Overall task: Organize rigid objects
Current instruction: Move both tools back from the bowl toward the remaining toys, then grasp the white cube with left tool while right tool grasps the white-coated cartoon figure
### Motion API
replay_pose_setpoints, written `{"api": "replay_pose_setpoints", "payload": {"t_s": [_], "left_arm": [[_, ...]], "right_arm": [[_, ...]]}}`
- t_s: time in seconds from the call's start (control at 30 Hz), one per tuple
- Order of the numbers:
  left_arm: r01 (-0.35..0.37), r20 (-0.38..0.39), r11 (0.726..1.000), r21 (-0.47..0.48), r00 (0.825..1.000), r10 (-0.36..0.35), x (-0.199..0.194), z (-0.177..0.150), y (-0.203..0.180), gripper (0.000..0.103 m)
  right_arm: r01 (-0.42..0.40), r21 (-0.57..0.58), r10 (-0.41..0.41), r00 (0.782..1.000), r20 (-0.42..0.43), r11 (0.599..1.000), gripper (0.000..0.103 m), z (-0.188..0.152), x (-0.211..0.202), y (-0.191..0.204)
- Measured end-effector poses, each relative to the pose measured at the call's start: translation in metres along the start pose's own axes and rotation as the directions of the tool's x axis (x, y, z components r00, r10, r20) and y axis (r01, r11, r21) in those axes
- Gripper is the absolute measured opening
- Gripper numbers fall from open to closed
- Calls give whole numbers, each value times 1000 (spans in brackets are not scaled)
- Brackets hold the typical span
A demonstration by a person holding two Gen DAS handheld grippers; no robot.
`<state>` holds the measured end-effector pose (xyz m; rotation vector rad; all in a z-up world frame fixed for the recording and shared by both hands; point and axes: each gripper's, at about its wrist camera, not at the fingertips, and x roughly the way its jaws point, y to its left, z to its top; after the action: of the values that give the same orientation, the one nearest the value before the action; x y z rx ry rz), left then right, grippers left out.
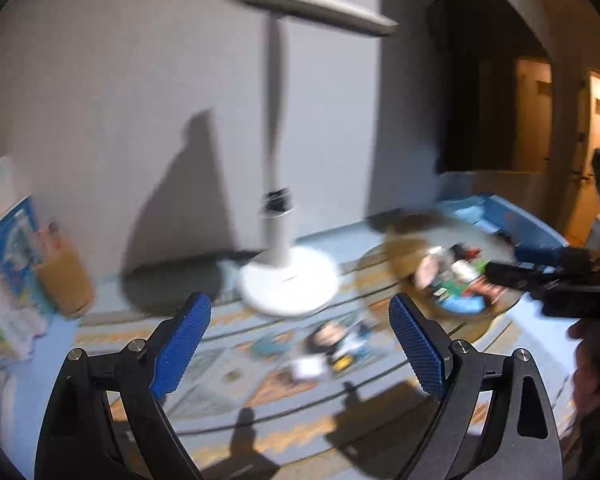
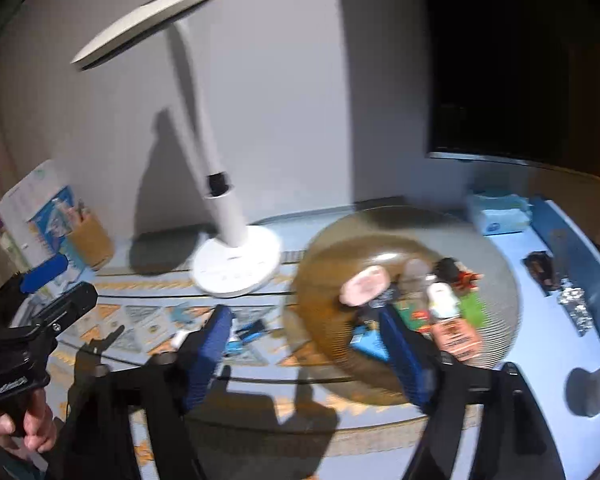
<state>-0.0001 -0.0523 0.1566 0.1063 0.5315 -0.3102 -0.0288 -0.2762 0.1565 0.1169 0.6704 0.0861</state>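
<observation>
Motion blur smears the small items in the brown bowl [image 2: 328,264] and on the patterned mat [image 1: 236,364] beyond naming; the left claw's [image 1: 300,344] lower arms are cut off by the frame edge

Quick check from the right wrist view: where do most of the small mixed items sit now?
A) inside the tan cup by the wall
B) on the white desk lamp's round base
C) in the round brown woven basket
C: the round brown woven basket holds the pile of small items; the white desk lamp's round base is bare.
</observation>
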Motion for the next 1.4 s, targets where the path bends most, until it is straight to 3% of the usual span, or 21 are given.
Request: {"api": "replay_pose_setpoints", "payload": {"t_s": [0.23,0.3,0.4,0.57,0.67,0.87,1.07,1.17,1.33,1.4], "left_arm": [[2,-103,998,-65,995,-9,12,-45,48,90],[16,-130,999,-51,991,-22,18,-56,47,90],[65,-183,998,-29,981,-69,37,-72,35,90],[132,-270,991,-36,953,-137,75,-86,15,90],[126,-328,990,-65,934,-140,102,-88,11,90],[120,-355,991,-58,925,-133,131,-85,5,88],[109,-358,993,-33,927,-114,148,-82,-2,68],[114,-354,993,-37,928,-119,150,-81,-2,45],[123,-348,992,-38,929,-128,149,-81,-1,43],[122,-348,992,-35,929,-127,149,-81,-2,43]], "right_arm": [[-94,-42,92,995,-41,995,85,-28,21,48],[-106,-48,103,992,-70,993,82,-37,32,56],[-112,-62,103,987,-124,992,68,-48,51,62],[-177,-32,167,963,-209,984,65,-55,84,68],[-210,5,205,947,-248,978,65,-53,106,67],[-189,17,185,936,-300,982,65,-46,146,58],[-130,-51,109,946,-304,990,65,-37,176,65],[-160,-46,139,942,-305,986,65,-34,184,67],[-141,-96,106,949,-298,985,63,-32,191,77],[-148,-101,113,949,-295,984,53,-32,190,79]]}}
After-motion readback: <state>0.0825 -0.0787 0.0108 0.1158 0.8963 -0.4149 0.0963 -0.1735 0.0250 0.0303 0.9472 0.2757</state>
